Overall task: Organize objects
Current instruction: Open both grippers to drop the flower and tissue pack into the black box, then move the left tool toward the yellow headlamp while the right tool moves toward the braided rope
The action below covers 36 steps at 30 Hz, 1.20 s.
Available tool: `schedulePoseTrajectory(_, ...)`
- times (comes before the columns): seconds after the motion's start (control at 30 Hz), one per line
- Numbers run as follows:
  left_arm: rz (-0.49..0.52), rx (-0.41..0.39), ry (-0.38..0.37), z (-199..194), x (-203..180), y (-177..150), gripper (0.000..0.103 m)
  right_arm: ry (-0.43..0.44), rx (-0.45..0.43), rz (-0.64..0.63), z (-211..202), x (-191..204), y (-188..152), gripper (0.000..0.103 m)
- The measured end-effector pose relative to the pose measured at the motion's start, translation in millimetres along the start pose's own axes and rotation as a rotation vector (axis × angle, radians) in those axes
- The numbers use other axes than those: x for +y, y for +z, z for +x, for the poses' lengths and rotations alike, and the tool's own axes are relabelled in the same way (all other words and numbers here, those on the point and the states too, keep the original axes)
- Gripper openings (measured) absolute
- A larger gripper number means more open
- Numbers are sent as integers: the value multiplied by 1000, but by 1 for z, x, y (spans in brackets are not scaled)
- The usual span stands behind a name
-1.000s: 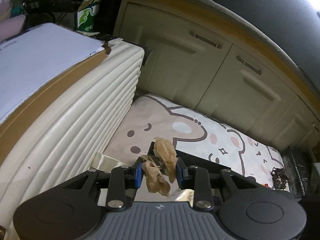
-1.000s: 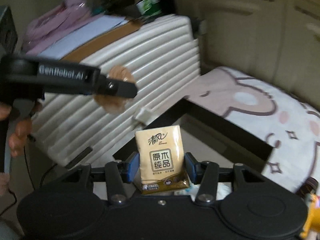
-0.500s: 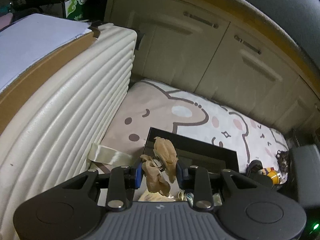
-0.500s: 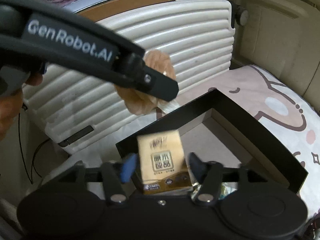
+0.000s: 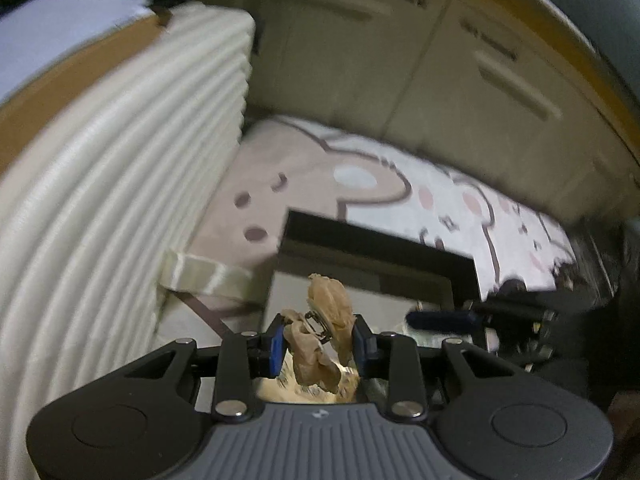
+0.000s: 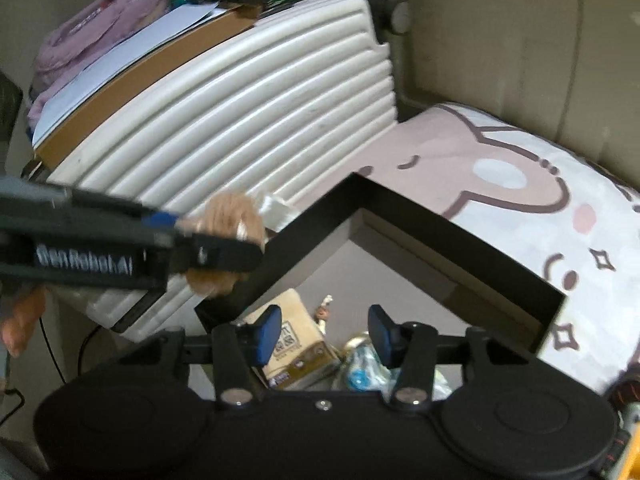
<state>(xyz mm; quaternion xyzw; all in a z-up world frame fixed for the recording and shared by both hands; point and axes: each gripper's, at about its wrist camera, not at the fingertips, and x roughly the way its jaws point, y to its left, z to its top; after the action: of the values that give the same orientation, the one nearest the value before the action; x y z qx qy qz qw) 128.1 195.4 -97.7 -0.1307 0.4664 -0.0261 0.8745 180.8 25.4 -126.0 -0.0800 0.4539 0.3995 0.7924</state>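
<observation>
My left gripper (image 5: 319, 344) is shut on a tan fuzzy hair clip (image 5: 326, 312), held just above the open black box (image 5: 380, 240). In the right wrist view one left finger (image 6: 220, 254) and the hair clip (image 6: 234, 212) hang at the black box's (image 6: 400, 208) left corner. My right gripper (image 6: 324, 334) hovers over the box, jaws closing with nothing between them. A tan tissue pack (image 6: 298, 344) lies free in the box, below the left pad. Beside it lie a small figure (image 6: 325, 308) and a blue-and-white wrapped item (image 6: 360, 374).
A cream ribbed suitcase (image 6: 240, 120) stands close on the left, with cardboard, paper and a pink cloth (image 6: 92, 20) on top. The box rests on a bear-print mat (image 6: 520, 184). Beige cabinet doors (image 5: 400, 80) run behind. A hand (image 6: 20, 320) shows at the left edge.
The right gripper let go of the tissue pack, which now lies in the box. The left gripper sank toward the box with the hair clip.
</observation>
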Motion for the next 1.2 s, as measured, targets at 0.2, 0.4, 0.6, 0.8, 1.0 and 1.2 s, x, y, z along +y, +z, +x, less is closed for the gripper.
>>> schedulePoseTrajectory(0.2,37,100,22,19,-5,-8,36,-66,43,77,-5,-13,-2,48)
schedulePoseTrajectory(0.4,43,142,-5,28,-11,-12,37,-95,23,170,-15,-23,-1,49)
schedulePoseTrajectory(0.6,39,166,-83,33,-23,-14,37,-109,1,228,-24,-30,-1,48)
schedulePoseTrajectory(0.8,44,184,-59,38,-27,-16,67,-122,2,232,-27,-31,-3,48)
schedulePoseTrajectory(1.0,43,166,-15,32,-26,-14,70,-132,4,241,-29,-33,-4,48)
schedulePoseTrajectory(1.2,51,135,30,20,-26,-11,75,-140,-19,245,-39,-30,-6,49)
